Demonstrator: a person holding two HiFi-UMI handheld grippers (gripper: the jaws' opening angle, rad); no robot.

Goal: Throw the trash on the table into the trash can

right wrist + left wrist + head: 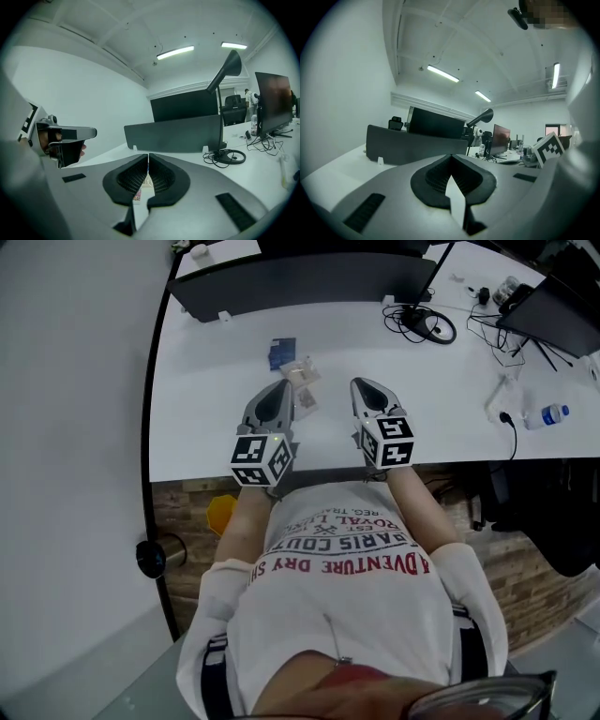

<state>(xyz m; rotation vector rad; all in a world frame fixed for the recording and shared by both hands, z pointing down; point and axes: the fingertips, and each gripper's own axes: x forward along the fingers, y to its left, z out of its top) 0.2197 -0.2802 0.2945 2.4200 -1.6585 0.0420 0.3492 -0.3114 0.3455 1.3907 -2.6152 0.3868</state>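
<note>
In the head view, a small blue packet (281, 352) and a crumpled clear wrapper (302, 374) lie on the white table (206, 381), just beyond my left gripper's tip. My left gripper (282, 387) hovers near the table's front edge with its jaws together and nothing between them; its own view shows the left gripper (451, 158) shut. My right gripper (364, 385) is held beside it, a little to the right of the wrappers, also shut and empty. In the right gripper view a scrap of coloured wrapper (137, 194) shows below the right gripper (148, 156).
A dark divider panel (300, 282) runs along the table's far side. Coiled cables (427, 324), a laptop (553, 315) and a water bottle (547, 415) sit to the right. On the floor to the left are a yellow object (221, 514) and a dark round object (155, 556).
</note>
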